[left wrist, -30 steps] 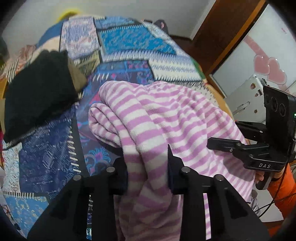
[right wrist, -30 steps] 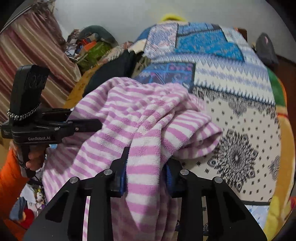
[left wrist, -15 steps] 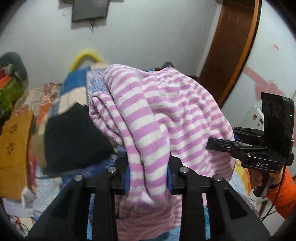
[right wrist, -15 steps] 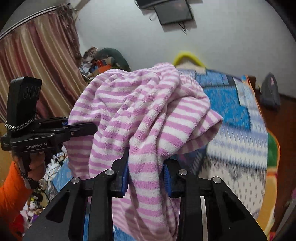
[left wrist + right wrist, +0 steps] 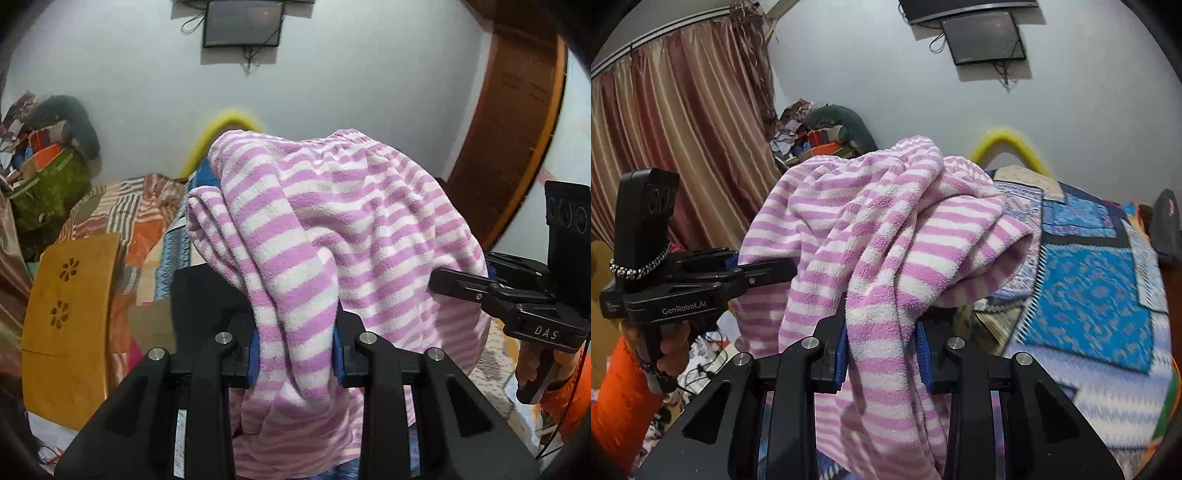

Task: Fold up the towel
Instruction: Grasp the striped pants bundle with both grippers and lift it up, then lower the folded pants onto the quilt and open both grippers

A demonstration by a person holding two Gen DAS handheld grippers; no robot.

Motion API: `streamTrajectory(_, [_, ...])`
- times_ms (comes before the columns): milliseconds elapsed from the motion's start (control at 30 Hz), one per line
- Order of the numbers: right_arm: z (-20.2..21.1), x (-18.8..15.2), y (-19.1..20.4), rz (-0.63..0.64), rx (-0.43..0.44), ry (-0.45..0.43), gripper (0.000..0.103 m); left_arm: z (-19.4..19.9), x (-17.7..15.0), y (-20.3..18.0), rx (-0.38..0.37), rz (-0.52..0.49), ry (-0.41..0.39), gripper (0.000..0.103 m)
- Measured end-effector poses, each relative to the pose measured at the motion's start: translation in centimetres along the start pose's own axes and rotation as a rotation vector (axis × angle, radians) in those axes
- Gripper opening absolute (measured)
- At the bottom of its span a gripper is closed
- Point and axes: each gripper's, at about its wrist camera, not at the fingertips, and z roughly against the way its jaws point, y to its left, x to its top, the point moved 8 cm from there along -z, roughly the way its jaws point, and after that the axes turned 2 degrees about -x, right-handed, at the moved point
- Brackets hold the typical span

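Both claws clamp bunched folds of the striped towel (image 5: 332, 236), left gripper (image 5: 297, 354) and right gripper (image 5: 881, 350), held aloft above the patchwork bedspread (image 5: 1089, 295); thick wads could slip, spoiling the fold.

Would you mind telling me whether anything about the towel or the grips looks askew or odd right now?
Yes: the striped towel is bunched rather than spread flat. The left gripper and right gripper each pinch a thick wad of gathered cloth, not a clean corner, and loose folds hang between them over the patchwork bedspread. Nothing looks damaged.
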Motion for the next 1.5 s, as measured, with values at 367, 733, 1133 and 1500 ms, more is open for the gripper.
streamTrajectory(367, [-13.0, -0.8, -2.9, -0.033, -0.029, 0.111, 0.028, -12.4, -1.6, 10.9, 0.032, 0.065, 0.126, 0.032])
streamTrajectory(733, [-14.9, -2.6, -7.0, 0.087, -0.178, 0.194, 0.051, -14.8, -2.8, 15.7, 0.13, 0.071, 0.138, 0.065])
streamTrajectory(1133, [-2.6, -2.8, -7.2, 0.134, -0.265, 0.123, 0.056, -4.6, -5.9, 15.9, 0.331, 0.061, 0.136, 0.058])
streamTrajectory(1500, [13.0, 1.5, 2.7, 0.152, -0.171, -0.175, 0.056, 13.6, -3.3, 3.5, 0.242, 0.094, -0.173, 0.058])
